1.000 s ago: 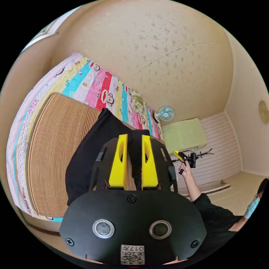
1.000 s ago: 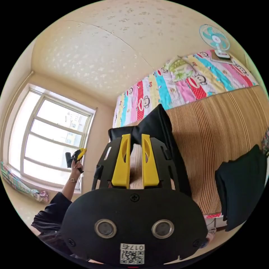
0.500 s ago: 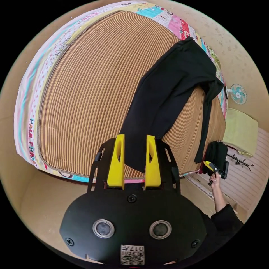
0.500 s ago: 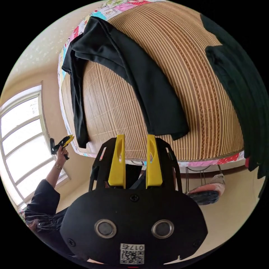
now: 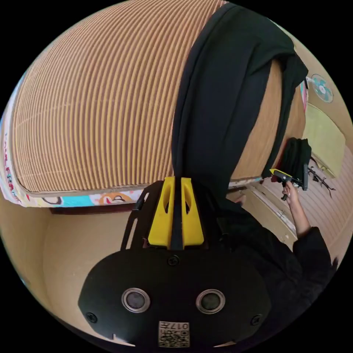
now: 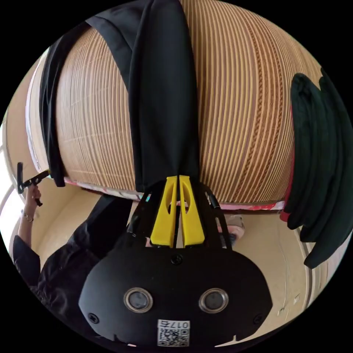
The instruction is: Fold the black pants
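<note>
**Q:** How are the hands and claws posed?

**A:** In the left gripper view, the left gripper (image 5: 177,180) has its yellow jaws drawn almost together, with a dark strip of the black pants (image 5: 224,95) pinched between them. Beyond it the right hand (image 5: 292,191) is raised on a black sleeve (image 5: 312,250). It holds the right gripper (image 5: 274,171) at the foot of the other, narrower-looking leg. In the right gripper view, the right gripper (image 6: 177,178) also has its jaws narrowed to a slit, and their tips grip the hem of a broad leg. Far to the side the left hand (image 6: 32,195) lifts the left gripper (image 6: 44,173) against the end of the second leg.

**Q:** Where do the pants lie?

**A:** They lie on the bamboo mat (image 5: 92,110) of the bed. Both legs run from the claws at the bed's edge up to where they meet at the far side.

**Q:** What does each view add?

**A:** The left gripper view adds an electric fan (image 5: 321,88) and the patterned sheet (image 5: 73,200) under the mat's border. The right gripper view adds a stack of dark green folded clothes (image 6: 323,165) at the mat's edge, well apart from the pants. The same stack shows small and dark in the left gripper view, behind the right gripper.
</note>
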A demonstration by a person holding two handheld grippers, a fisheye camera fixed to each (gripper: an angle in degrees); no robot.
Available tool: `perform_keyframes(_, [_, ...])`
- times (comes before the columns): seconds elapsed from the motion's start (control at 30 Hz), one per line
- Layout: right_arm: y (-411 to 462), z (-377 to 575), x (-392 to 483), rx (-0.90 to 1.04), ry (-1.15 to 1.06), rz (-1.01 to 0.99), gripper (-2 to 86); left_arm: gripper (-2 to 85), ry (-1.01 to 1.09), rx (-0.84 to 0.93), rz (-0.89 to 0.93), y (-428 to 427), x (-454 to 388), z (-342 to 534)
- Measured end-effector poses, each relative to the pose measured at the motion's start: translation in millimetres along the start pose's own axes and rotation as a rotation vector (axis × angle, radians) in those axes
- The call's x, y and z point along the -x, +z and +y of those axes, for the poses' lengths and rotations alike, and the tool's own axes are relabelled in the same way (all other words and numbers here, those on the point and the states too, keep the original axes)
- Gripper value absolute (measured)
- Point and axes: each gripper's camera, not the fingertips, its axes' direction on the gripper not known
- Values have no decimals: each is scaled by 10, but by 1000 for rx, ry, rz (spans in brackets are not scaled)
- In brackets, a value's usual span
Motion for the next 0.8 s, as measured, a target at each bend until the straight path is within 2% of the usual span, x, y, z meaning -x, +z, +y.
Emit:
perform_keyframes(0.03, [-39, 356, -114, -9, -48, -258, 14, 28, 42, -5, 109, 1, -10, 185])
perform_keyframes(0.07, [-85, 548, -168, -29, -109, -439, 13, 27, 107, -33, 323, -56, -30, 565])
perform_keyframes(0.1, [-231, 973, -292, -110, -253, -794, 10, 28, 166, -97, 507, -203, -56, 951])
perform_keyframes(0.13, [-387, 1378, -455, -201, -326, -1007, 9, 28, 190, -138, 575, -301, -70, 1137])
perform_keyframes(0.17, [-469, 1570, -546, -251, -343, -1090, 8, 29, 258, -252, 695, -558, -113, 1538])
perform_keyframes(0.23, [-888, 2304, -867, -507, -438, -1323, 6, 30, 367, -436, 814, -1004, -190, 2126])
perform_keyframes(0.3, [-1223, 2822, -1041, -705, -564, -1380, 6, 32, 548, -622, 880, -1552, -319, 2828])
perform_keyframes(0.33, [-1374, 3106, -1136, -792, -638, -1400, 6, 32, 594, -648, 891, -1661, -348, 2983])
perform_keyframes(0.47, [-1527, 3783, -1235, -955, -785, -1468, 6, 35, 831, -805, 953, -2051, -544, 3980])
perform_keyframes(0.6, [-1863, 4449, -953, -1130, -1106, -1439, 5, 36, 1102, -1028, 1095, -2286, -731, 4817])
perform_keyframes(0.7, [-2193, 4871, -805, -1278, -1317, -1409, 5, 35, 1306, -1098, 1136, -2524, -934, 5269])
perform_keyframes(0.8, [-2481, 5332, -766, -1397, -1477, -1364, 4, 35, 1505, -1110, 1103, -2671, -1216, 5773])
